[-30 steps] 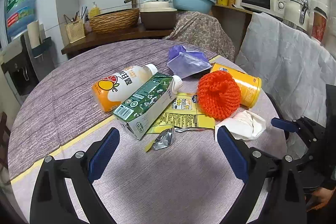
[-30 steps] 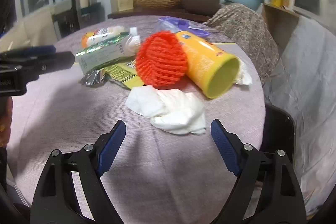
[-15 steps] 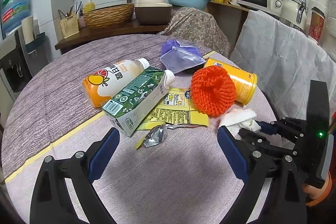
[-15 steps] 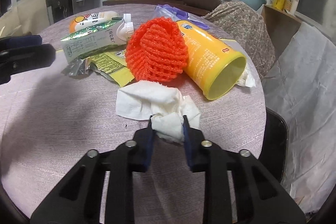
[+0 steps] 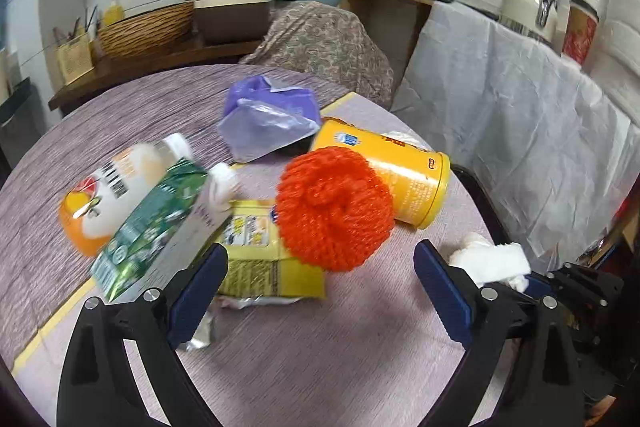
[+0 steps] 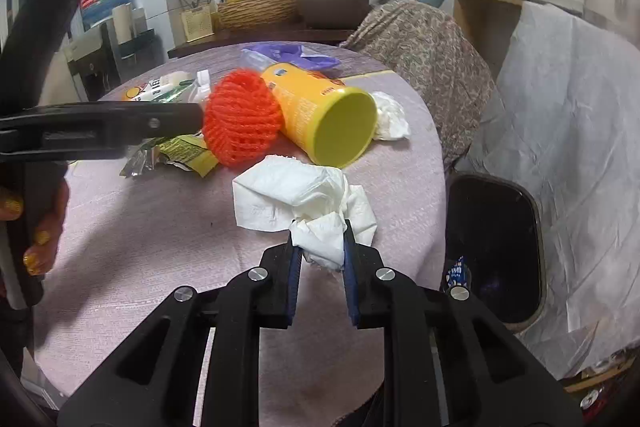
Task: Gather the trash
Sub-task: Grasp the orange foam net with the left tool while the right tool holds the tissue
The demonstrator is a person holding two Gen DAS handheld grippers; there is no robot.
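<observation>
My right gripper [image 6: 320, 239] is shut on a corner of the crumpled white tissue [image 6: 296, 191], which trails over the purple table [image 6: 160, 227] near its right edge. In the left wrist view the same tissue [image 5: 492, 261] hangs from that gripper [image 5: 560, 291]. My left gripper [image 5: 320, 251] is open just in front of the orange foam net [image 5: 334, 211], with the green carton [image 5: 160, 227] by its left finger. A yellow can [image 5: 404, 183] lies on its side behind the net.
An orange-label bottle [image 5: 104, 199], a yellow wrapper [image 5: 256, 259] and a purple bag [image 5: 268, 119] lie on the table. A second tissue [image 6: 388, 115] sits behind the can. A black bin [image 6: 492, 247] stands beside the table's right edge, near a white-draped counter [image 6: 560, 107].
My right gripper has shut on the tissue and drawn it towards the table's right edge. My left gripper has moved forward, closer to the orange net and the carton.
</observation>
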